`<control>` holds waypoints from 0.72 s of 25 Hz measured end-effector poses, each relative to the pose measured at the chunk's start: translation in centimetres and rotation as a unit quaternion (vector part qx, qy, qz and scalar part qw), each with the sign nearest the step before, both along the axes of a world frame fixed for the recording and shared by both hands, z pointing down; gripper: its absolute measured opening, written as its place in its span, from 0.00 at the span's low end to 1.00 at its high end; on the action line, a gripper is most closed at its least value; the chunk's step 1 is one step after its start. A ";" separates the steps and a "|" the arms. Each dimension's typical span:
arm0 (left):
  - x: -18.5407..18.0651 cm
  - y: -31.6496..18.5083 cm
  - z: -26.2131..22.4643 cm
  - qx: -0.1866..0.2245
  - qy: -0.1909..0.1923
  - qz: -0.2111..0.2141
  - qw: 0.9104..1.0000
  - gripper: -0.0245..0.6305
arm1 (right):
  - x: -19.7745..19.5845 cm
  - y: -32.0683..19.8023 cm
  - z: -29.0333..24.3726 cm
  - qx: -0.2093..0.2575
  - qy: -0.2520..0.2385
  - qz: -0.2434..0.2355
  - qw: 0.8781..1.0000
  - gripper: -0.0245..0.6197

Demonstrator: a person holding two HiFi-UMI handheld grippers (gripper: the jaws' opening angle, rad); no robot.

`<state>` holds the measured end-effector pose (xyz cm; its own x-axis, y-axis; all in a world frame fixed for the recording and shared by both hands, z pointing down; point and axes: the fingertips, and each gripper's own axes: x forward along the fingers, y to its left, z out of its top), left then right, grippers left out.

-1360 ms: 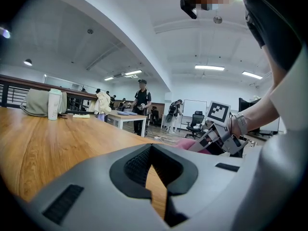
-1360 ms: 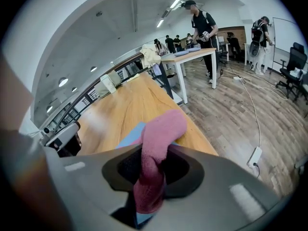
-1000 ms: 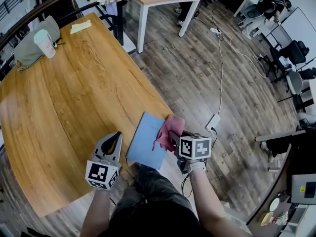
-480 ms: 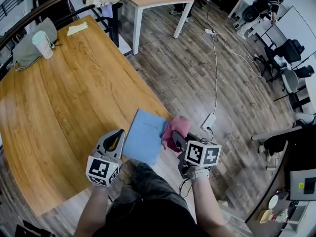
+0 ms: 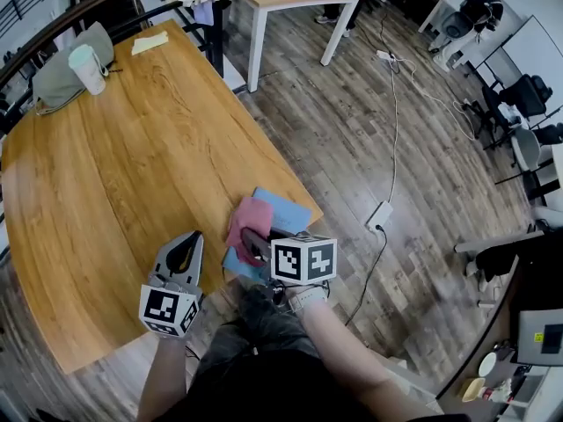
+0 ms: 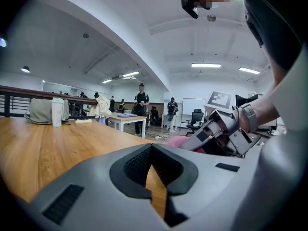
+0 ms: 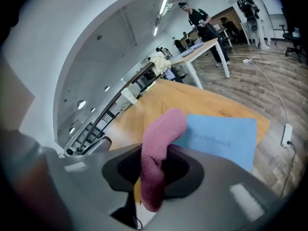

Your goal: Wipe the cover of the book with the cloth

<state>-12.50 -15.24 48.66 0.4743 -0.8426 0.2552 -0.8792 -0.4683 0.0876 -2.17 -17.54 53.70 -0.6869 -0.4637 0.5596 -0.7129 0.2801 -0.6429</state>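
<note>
At table (image 5: 132,165) edge, light-blue book (image 5: 288,211), fuzzy pink cloth (image 5: 250,219) bunched over it.

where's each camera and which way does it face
Head view: on the person's head, steeply down at the wooden table; shows both forearms, left gripper, right gripper.
Left gripper view: on the left gripper, facing across the table; shows its shut fingers and the right wrist.
Right gripper view: on the right gripper, facing down at the blue notebook; it clamps the pink cloth.
Shared: head and right gripper views both show notebook and cloth.
</note>
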 end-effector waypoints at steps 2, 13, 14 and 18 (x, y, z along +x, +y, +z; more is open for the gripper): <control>-1.6 0.4 0.2 -0.004 0.000 -0.021 1.000 0.03 | -1.7 0.5 0.9 -0.022 -0.007 -0.003 1.000 0.19; -3.3 2.0 0.2 -0.006 -0.004 -0.043 0.999 0.03 | -1.5 3.1 5.0 -0.093 0.027 0.010 0.995 0.19; -3.1 2.0 0.1 -0.005 -0.005 -0.040 0.999 0.03 | -1.1 3.2 5.0 -0.092 0.029 0.013 0.995 0.19; -1.9 1.7 -0.1 -0.003 -0.004 -0.023 1.000 0.03 | 1.1 3.7 5.2 -0.092 0.030 0.038 0.995 0.19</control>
<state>-14.38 -13.53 48.60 0.4331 -0.8621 0.2633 -0.9004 -0.4269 0.0832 -1.09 -13.88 58.89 -0.6167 -0.3998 0.6781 -0.7658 0.1054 -0.6344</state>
